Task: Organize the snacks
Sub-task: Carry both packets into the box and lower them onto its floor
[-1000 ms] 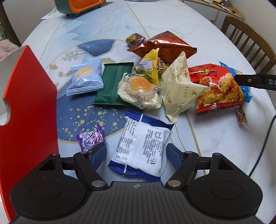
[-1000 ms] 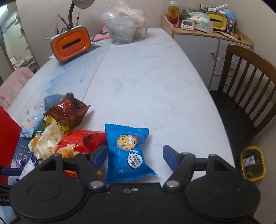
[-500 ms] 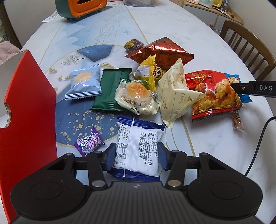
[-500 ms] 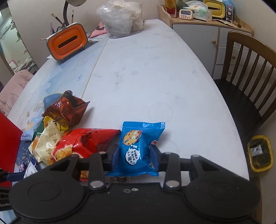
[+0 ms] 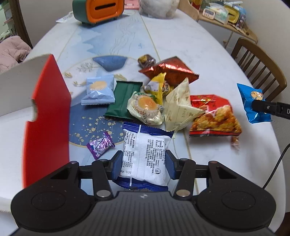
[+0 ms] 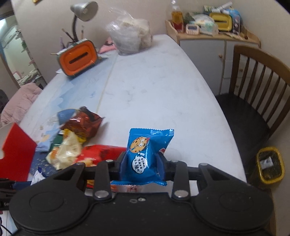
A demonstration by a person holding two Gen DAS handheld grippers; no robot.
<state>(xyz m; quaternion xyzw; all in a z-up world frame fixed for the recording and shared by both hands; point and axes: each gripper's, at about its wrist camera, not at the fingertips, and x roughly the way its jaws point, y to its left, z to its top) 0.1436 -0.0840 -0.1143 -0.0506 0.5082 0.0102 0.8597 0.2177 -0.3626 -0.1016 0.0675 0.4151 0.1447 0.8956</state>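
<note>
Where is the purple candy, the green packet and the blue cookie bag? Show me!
purple candy (image 5: 100, 144), left wrist view, middle of its wrapper.
green packet (image 5: 121, 101), left wrist view, middle of its bare face.
blue cookie bag (image 6: 143, 154), right wrist view, on its front below the cookie face.

Pale marbled surface (image 5: 181, 41) with blue printed mat area. On it: heap of snack packets (image 5: 163, 94), purple candy (image 5: 100, 144), orange tissue box (image 5: 98, 10), clear plastic bag (image 6: 130, 37) at far end.
</note>
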